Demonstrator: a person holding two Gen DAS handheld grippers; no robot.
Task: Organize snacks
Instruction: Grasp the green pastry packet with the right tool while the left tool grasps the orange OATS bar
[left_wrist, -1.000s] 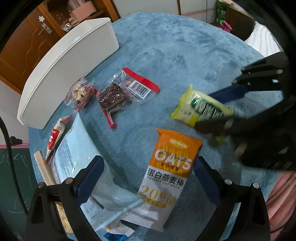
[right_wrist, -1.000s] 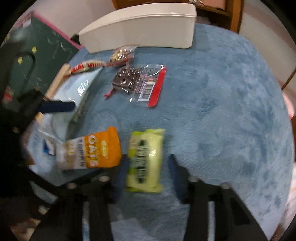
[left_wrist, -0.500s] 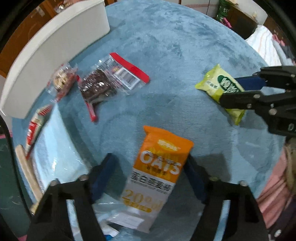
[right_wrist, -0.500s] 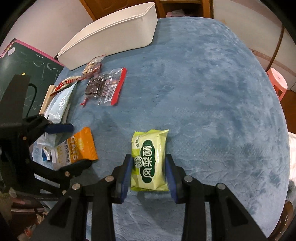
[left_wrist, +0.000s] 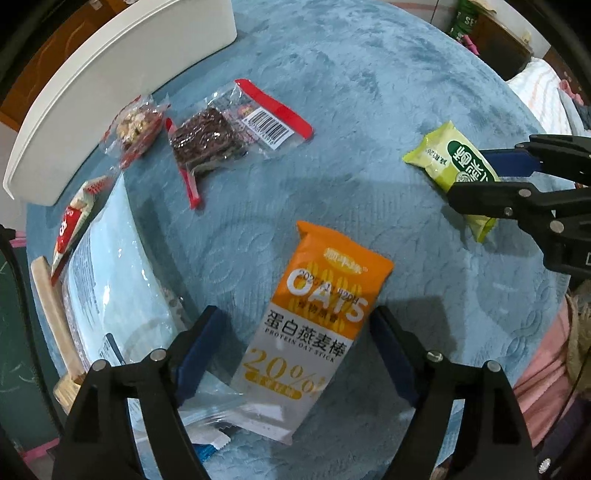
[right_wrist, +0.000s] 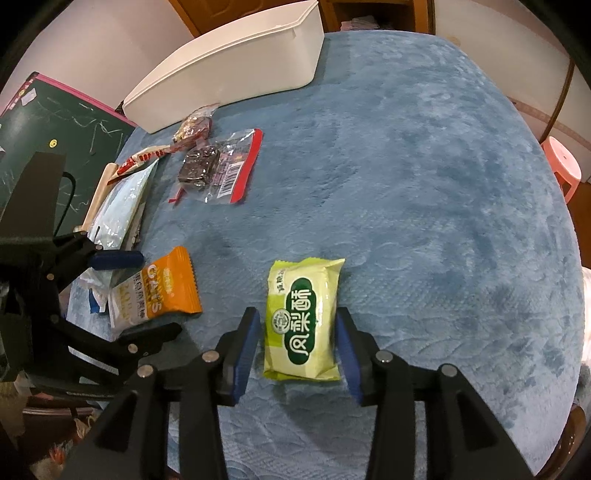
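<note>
Both claws had loosened — the left claw (left_wrist: 295, 350) opening astride the oat bar (left_wrist: 317, 314), the right claw (right_wrist: 297, 350) opening around the green pastry pack (right_wrist: 303, 321), both packs lengthwise between the pads, ungripped.

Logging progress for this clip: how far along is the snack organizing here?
Nothing visibly done: every snack lies on the blue cloth, outside the white bin. In hand: left gripper opening around the orange oat bar, right gripper opening around the green pastry pack, both still on the cloth. Left: those two, the brownie pack, the nut pack.
</note>
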